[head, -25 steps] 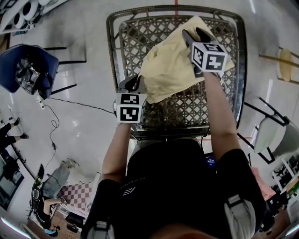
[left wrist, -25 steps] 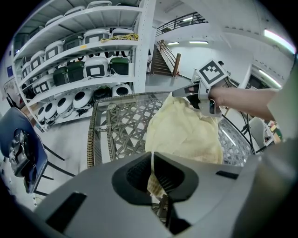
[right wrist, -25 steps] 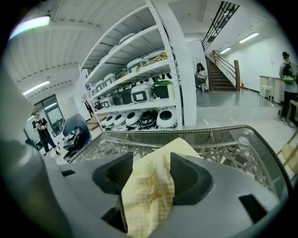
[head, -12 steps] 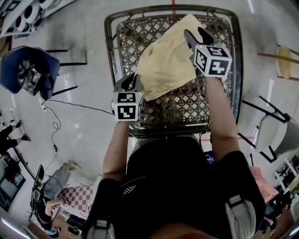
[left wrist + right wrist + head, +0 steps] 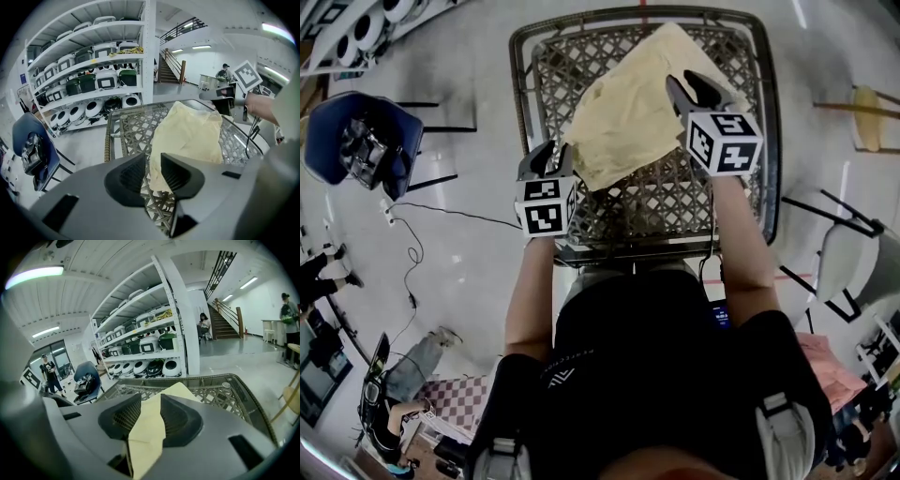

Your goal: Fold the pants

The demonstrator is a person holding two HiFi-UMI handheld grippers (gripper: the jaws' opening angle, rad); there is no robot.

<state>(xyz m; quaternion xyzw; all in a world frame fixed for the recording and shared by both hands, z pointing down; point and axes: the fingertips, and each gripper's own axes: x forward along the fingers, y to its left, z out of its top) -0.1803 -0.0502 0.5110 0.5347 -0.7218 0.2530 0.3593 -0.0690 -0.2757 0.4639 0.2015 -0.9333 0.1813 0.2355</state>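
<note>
Bench (image 5: 546, 56): lattice top, dark rim, on a glossy pale floor (image 5: 459, 234).
Pants (image 5: 628, 117): yellow, spread from the bench's middle to its far edge.
Left tool (image 5: 553, 155): near left corner, jaws just opened slightly, nothing between them.
Right tool (image 5: 689, 86): jaws just closed on the pants' right edge.
Room: stocked shelves (image 5: 89, 70), blue chair (image 5: 356, 141), stairs (image 5: 166, 70).

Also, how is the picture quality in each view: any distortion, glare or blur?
Head view: strong fisheye bending, dark corners, pale reflections on the glossy floor. Left gripper view: the shelves curve, edges are blacked out. Right gripper view: the ceiling lamp glows overexposed; the pants look sharp.
</note>
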